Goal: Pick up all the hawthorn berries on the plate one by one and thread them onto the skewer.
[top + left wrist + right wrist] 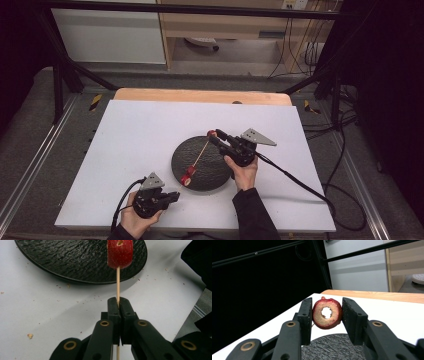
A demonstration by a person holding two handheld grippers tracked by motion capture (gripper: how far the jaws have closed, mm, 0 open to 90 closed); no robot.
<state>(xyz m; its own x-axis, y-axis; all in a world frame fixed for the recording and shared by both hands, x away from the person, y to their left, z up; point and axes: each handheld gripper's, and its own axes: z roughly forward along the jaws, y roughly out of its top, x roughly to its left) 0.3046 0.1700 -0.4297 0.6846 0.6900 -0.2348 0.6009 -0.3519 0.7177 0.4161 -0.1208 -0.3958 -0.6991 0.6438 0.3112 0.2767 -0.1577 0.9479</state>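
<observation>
Wooden skewer [118,285] is clamped in the left gripper [118,305], jaws fully closed on it, with one red apple slice [120,253] threaded on, hanging over the near rim of the black plate [75,260]. Right gripper [327,315] pinches a second cored slice [327,313] (ring-shaped, hole facing the camera) above the plate's far edge, on the white table [140,135].
</observation>
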